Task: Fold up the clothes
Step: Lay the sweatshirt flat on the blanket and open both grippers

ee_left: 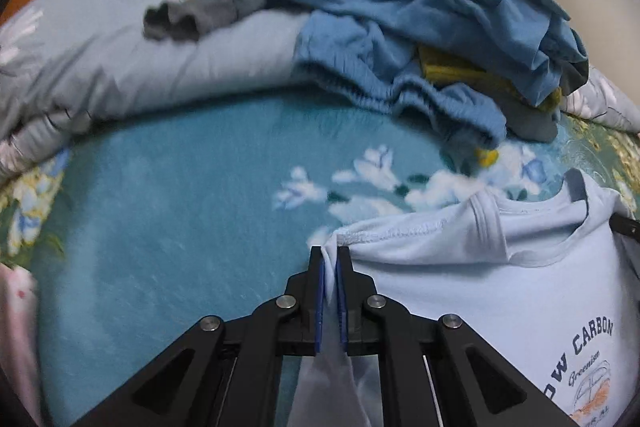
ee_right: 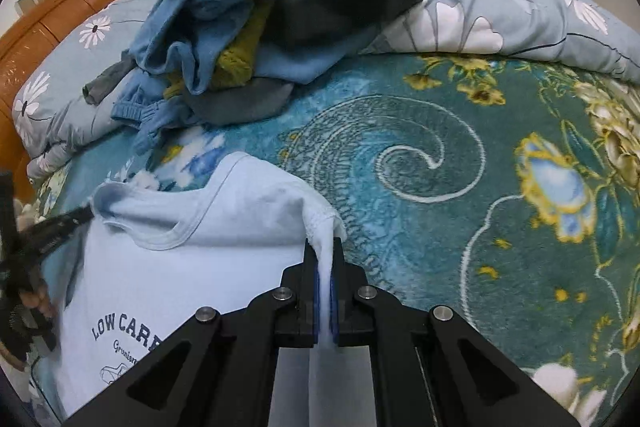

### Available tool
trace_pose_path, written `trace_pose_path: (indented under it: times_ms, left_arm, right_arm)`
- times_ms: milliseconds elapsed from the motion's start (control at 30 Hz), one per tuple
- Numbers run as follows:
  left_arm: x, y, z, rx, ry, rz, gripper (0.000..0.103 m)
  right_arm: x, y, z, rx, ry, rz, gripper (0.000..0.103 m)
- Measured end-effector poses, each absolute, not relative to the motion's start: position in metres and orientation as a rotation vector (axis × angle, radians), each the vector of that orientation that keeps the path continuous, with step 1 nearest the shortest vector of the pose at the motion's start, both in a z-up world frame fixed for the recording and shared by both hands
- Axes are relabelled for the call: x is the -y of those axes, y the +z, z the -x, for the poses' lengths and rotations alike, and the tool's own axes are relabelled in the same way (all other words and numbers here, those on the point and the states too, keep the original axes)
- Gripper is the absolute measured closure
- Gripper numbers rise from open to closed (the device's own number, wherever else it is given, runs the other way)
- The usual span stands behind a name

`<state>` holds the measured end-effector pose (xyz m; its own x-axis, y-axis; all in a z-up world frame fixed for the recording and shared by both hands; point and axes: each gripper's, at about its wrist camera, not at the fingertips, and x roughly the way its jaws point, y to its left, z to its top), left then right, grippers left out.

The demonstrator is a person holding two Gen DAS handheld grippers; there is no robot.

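My left gripper (ee_left: 330, 259) & right gripper (ee_right: 325, 251) each pinch a shoulder of the pale-blue printed cotton tee (ee_left: 500, 287), over the teal floral bed blanket (ee_left: 180, 227). Only right view shows my hand (ee_right: 38, 301).

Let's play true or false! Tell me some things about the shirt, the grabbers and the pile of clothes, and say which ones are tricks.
1. Both grippers pinch the light blue T-shirt. True: the left gripper and the right gripper are each shut on a shoulder.
2. The T-shirt has no writing. False: it has dark printed letters on the front.
3. A pile of unfolded clothes sits farther back on the bed. True.
4. The blanket under the shirt is plain red. False: it is teal with flowers and swirls.
5. The T-shirt is folded into a neat square. False: it is held spread out between the grippers.
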<state>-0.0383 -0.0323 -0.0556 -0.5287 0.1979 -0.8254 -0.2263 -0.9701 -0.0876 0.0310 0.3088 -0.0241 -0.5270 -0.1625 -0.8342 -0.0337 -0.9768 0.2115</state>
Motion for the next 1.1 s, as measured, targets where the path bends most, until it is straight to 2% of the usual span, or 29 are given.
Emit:
trace_pose_path:
  times_ms: [33,100,133,167,233,267,400,500,567,633,767,967,1100]
  left_arm:
    - [0.036,-0.055,0.036,0.007,2.546,1.361,0.092]
    - [0.045,-0.052,0.032,0.133,2.503,1.379,0.062]
    - [0.050,-0.050,0.029,0.190,2.477,1.393,0.044]
    - [0.054,-0.045,0.020,0.220,2.476,1.371,0.043]
    - [0.064,-0.030,-0.004,0.256,2.513,1.292,0.043]
    - [0.068,-0.024,-0.017,0.253,2.550,1.265,0.043]
    - [0.084,0.001,-0.070,0.264,2.679,1.160,0.040]
    - [0.094,0.005,-0.107,0.382,2.711,1.112,0.038]
    - [0.101,0.008,-0.131,0.462,2.730,1.079,0.037]
    - [0.101,0.008,-0.153,0.484,2.751,1.050,0.036]
    - [0.088,0.004,-0.170,0.381,2.801,1.033,0.036]
    - [0.075,0.000,-0.172,0.334,2.784,1.000,0.036]
    - [0.075,-0.004,-0.174,0.340,2.775,0.995,0.036]
  right_arm:
    - [-0.309,-0.023,-0.032,0.297,-2.658,-1.490,0.098]
    - [-0.308,-0.018,-0.034,0.275,-2.642,-1.497,0.097]
    - [-0.309,-0.013,-0.038,0.272,-2.637,-1.488,0.095]
    - [-0.309,-0.007,-0.043,0.274,-2.630,-1.477,0.091]
    - [-0.316,0.007,-0.057,0.317,-2.594,-1.411,0.068]
    - [-0.320,0.013,-0.063,0.339,-2.582,-1.369,0.066]
    - [-0.357,0.027,-0.084,0.450,-2.641,-1.288,0.066]
    - [-0.381,0.008,-0.091,0.656,-2.594,-1.365,0.066]
    - [-0.382,-0.004,-0.102,0.726,-2.539,-1.379,0.066]
    - [-0.377,-0.009,-0.114,0.720,-2.520,-1.362,0.066]
    - [-0.367,-0.011,-0.137,0.655,-2.481,-1.368,0.066]
    - [-0.359,-0.015,-0.174,0.449,-2.532,-1.441,0.066]
    - [-0.365,-0.023,-0.193,0.454,-2.513,-1.500,0.070]
